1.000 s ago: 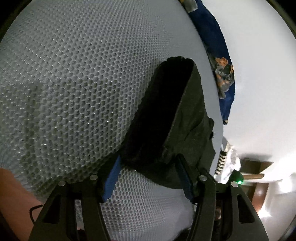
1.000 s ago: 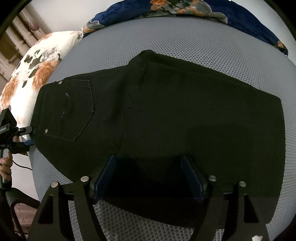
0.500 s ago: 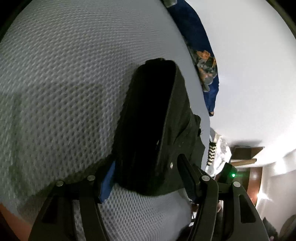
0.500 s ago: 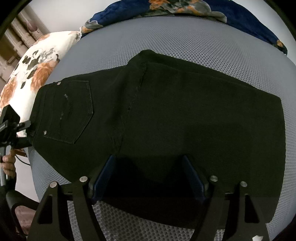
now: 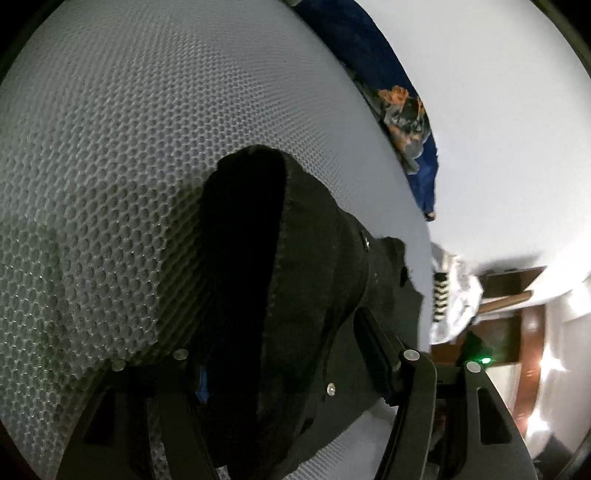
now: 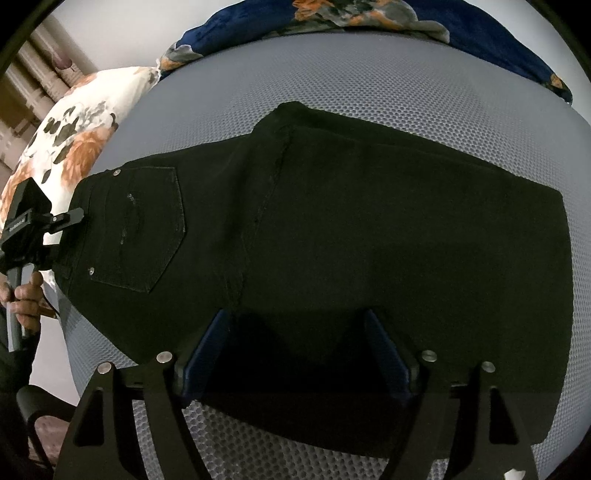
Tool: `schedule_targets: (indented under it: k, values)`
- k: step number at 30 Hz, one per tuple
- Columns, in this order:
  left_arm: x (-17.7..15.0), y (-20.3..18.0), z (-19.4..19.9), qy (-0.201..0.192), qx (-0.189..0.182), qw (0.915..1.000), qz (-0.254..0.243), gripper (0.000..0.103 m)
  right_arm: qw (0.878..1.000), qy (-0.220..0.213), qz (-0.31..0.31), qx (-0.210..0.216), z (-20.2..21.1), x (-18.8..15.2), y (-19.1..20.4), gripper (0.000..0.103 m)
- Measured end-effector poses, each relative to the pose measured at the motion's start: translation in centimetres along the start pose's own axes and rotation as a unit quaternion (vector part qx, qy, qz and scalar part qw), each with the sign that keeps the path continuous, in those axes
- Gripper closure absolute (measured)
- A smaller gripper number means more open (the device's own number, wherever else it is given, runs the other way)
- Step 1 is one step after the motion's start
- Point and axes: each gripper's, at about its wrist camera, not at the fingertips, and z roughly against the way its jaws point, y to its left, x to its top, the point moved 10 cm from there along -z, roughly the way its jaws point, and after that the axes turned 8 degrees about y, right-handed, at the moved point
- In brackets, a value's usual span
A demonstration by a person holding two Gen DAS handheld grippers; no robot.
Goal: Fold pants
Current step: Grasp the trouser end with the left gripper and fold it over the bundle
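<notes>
Waistband lifted, second fold about to start

Pants (image 6: pixel 332 236) lie flat on the grey mesh mattress (image 6: pixel 369 81), already doubled so one leg rests on the other, the back pocket (image 6: pixel 147 229) facing up. We see the floral pillow (image 6: pixel 74 140) beyond the waistband end and the blue floral blanket (image 6: pixel 369 14) along the far edge of the bed.

Over the last second our left tongs (image 5: pixel 280 354) have taken more of the waistband in: a second ago only a corner of black cloth sat between them, and now the fabric fills the view between the fingers and stands up off the mattress in a hollow fold. The pads look pressed onto that cloth, though the fabric hides one of them, so we judge the grip as a pinch on the pants. From the right wrist view we can see that tool at the waistband's edge.

Our right tongs (image 6: pixel 295 354) have barely moved. They stand spread, the blue-edged fingers (image 6: pixel 207 350) resting over the near edge of the legs, nothing clamped between them.

To us this means the waistband end is secured and ready to be carried across toward the hems. We would want the right tongs to hold the legs down, or the layers may slide apart.
</notes>
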Motion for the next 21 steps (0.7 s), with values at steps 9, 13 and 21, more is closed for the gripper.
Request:
schedule_targets:
  k: [9,13,21]
  values:
    - [-0.5,-1.7,-1.3,-0.013,0.155,0.9864,-0.054,0.059,1.0,-0.007,-0.003,0.016,0.3,-0.1,0.1,0.025]
    - [-0.8,-2.5,-0.5,-0.024,0.171,0.984,-0.044,0.071,0.999,-0.009,-0.016,0.034,0.6,-0.3,-0.2,0.025]
    - [-2.0,-7.5,1.2,-0.048,0.141,0.9861,-0.073,0.082,0.998,-0.018,-0.02,0.051,1.6,-0.5,-0.9,0.025]
